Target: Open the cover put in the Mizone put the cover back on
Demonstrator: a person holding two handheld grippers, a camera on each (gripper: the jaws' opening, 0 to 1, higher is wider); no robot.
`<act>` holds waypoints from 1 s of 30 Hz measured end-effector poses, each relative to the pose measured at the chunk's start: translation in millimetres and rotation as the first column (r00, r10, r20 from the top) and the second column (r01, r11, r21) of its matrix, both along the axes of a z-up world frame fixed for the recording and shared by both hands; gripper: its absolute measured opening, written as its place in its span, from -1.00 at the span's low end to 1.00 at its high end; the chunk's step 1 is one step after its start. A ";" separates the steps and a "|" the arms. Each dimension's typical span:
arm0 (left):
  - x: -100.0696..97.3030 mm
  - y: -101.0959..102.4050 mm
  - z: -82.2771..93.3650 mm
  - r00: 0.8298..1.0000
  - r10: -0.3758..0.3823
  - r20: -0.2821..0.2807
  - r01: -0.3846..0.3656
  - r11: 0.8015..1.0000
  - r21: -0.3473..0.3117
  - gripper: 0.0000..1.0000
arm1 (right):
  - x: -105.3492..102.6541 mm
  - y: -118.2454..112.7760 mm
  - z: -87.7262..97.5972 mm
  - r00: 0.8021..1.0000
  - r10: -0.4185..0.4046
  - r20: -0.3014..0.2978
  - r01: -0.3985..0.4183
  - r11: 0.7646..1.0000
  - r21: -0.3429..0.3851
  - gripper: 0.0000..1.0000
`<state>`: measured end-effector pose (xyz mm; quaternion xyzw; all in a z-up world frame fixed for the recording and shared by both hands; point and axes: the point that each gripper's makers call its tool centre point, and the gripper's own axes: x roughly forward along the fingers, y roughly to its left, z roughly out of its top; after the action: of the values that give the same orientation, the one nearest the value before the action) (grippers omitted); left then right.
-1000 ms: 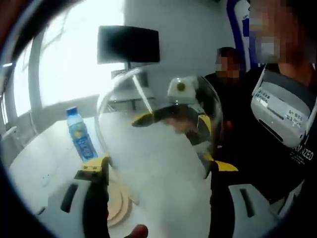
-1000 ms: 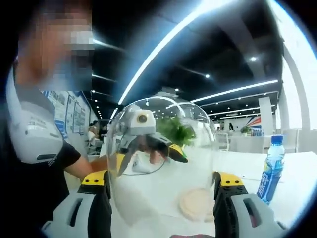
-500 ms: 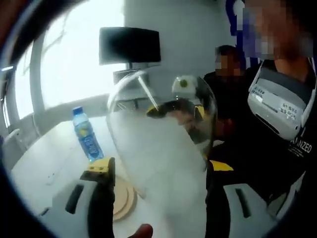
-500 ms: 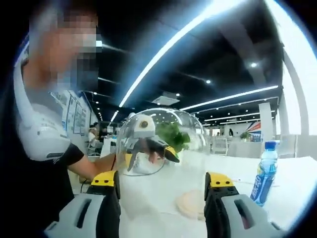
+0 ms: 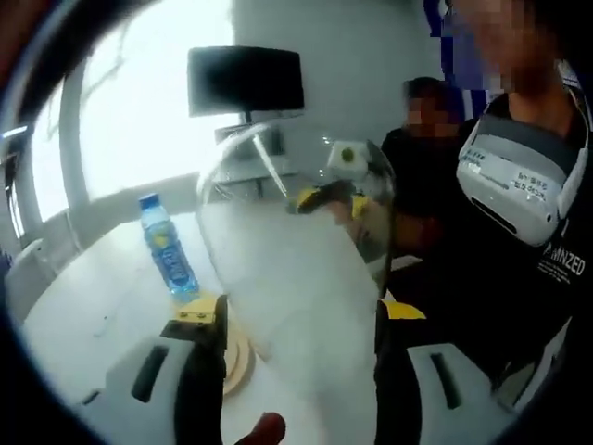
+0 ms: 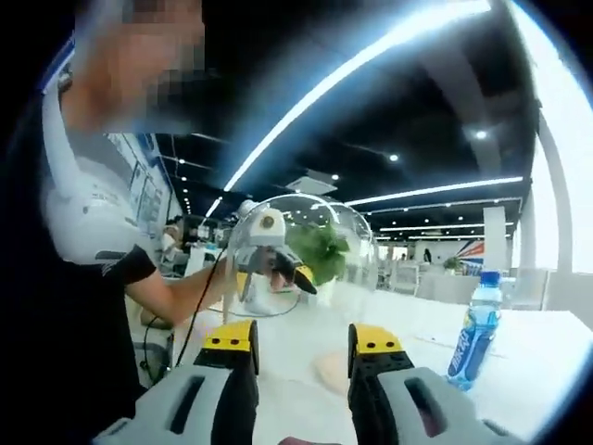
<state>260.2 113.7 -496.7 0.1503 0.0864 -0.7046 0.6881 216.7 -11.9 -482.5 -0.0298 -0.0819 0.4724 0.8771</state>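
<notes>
I held the clear dome cover [image 5: 296, 250] lifted between both grippers' fingers, off its wooden base [image 5: 236, 357] on the bench [image 5: 83, 315]. Next, I judged, the Mizone bottle [image 5: 170, 258] needed placing there.

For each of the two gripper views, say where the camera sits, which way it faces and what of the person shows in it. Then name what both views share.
Left gripper view: rides the left gripper, looks through the clear dome at the right gripper; the person's torso is at right.
Right gripper view: rides the right gripper, looks through the dome at the left gripper; the person's arm is at left.
Shared: the dome between both jaw pairs, the bottle, the wooden base and the white table.
</notes>
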 end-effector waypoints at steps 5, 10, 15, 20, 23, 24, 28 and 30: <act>1.0 6.3 -12.0 0.999 0.055 0.001 -0.055 0.998 0.012 -0.03 | 9.4 -12.7 -7.5 0.999 -0.041 -0.031 0.041 0.999 0.020 -0.43; -1.7 16.9 -11.8 0.993 0.110 0.048 -0.110 0.994 0.001 -0.29 | 16.7 -15.4 -20.1 0.994 -0.068 -0.082 0.070 0.997 0.018 -0.43; 17.9 31.8 -18.2 0.964 0.238 0.115 -0.240 0.971 0.004 -0.45 | 25.8 -18.6 -29.0 0.988 -0.107 -0.109 0.108 0.994 0.006 -0.44; 39.6 49.1 -29.4 0.920 0.383 0.086 -0.383 0.924 -0.021 -0.55 | 32.9 -24.9 -33.7 0.983 -0.147 -0.108 0.150 0.989 0.014 -0.49; 36.1 51.4 -28.6 0.916 0.395 0.075 -0.390 0.918 -0.072 -0.55 | 39.3 -31.2 -34.9 0.977 -0.178 -0.115 0.183 0.982 0.035 -0.56; 34.3 51.6 -27.8 0.914 0.398 0.077 -0.391 0.916 -0.088 -0.54 | 41.4 -33.4 -34.9 0.975 -0.189 -0.114 0.195 0.980 0.043 -0.57; 34.3 52.3 -24.9 0.897 0.436 0.077 -0.422 0.894 -0.147 -0.53 | 46.6 -37.3 -34.4 0.971 -0.209 -0.117 0.219 0.973 0.075 -0.63; 35.8 53.5 -26.2 0.891 0.449 0.064 -0.434 0.886 -0.164 -0.53 | 48.4 -37.2 -35.0 0.970 -0.215 -0.115 0.225 0.971 0.078 -0.63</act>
<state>296.0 167.2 -522.8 0.1115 0.0324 -0.5253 0.8430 265.1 -49.1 -517.6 0.0259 -0.0528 0.3690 0.9276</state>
